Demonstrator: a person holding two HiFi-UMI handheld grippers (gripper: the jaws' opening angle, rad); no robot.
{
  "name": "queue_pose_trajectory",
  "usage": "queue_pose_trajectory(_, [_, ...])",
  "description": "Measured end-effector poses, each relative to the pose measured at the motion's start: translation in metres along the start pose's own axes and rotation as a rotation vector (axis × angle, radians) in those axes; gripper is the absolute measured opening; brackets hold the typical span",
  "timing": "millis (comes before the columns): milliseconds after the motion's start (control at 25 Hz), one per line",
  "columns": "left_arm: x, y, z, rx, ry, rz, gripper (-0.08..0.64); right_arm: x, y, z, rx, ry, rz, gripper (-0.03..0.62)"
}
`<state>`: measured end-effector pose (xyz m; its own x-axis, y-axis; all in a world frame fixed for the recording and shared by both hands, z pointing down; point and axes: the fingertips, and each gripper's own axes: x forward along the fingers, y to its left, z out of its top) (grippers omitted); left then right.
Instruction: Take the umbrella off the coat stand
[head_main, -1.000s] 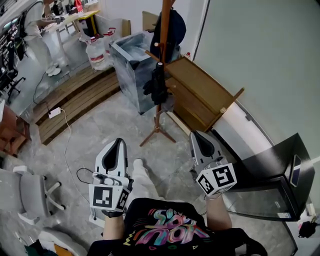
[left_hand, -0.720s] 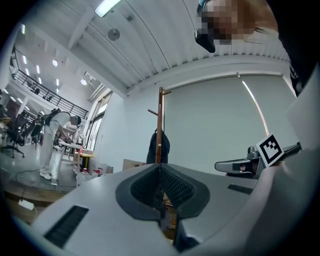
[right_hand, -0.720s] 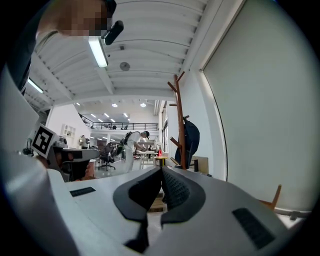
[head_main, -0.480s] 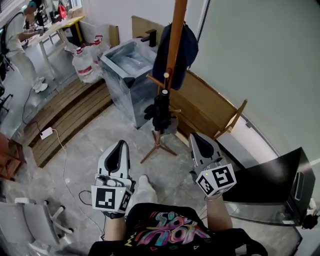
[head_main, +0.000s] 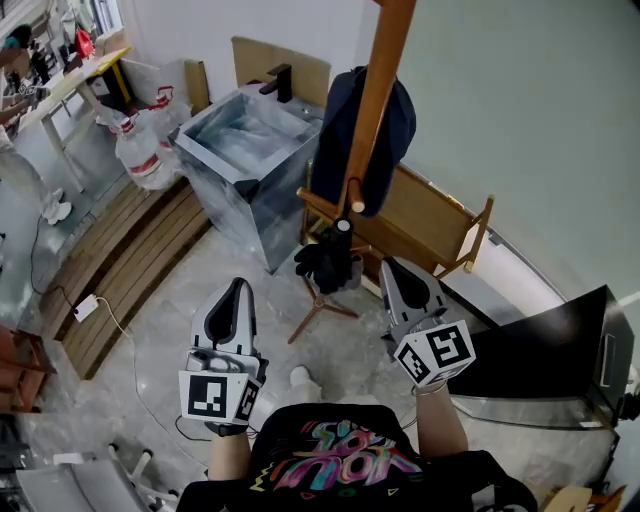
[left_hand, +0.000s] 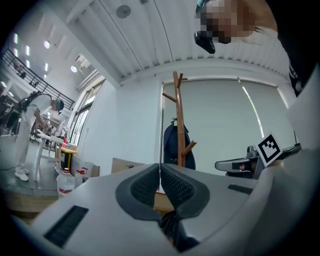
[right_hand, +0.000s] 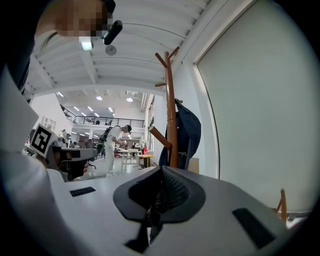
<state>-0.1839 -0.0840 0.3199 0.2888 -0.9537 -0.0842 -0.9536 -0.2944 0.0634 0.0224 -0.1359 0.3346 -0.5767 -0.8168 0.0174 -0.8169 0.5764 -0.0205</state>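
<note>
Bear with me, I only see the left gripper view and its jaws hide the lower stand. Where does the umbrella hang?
Observer: Head view shows the black umbrella hanging at a low peg of the coat stand, under the dark jacket.
Operator: Right gripper's jaws?
Observer: Its own view shows the right gripper shut, nothing between the jaws.
Operator: Anything crowding the stand's foot?
Observer: A grey metal tub stands just left of it.
</note>
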Motion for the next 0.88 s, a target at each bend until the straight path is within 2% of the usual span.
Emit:
queue_pose_trajectory(120, [0.016,0.008,-0.003,-0.01,0.007,-0.032,0.029,0.008,-0.007,0.002,0.01,0.002,-0.043,0.017])
queue_pose_trajectory(320, [0.04,-0.001,-0.011,-0.028,0.022,-0.066,0.029,0.008,-0.023,0.003,0.003,0.008,-0.06,0.017])
queue_pose_trajectory(880, [0.081,-0.036,-0.015,-0.003,0.029,-0.084,0.03,0.02,-0.06,-0.002,0.032,0.015,-0.019,0.017])
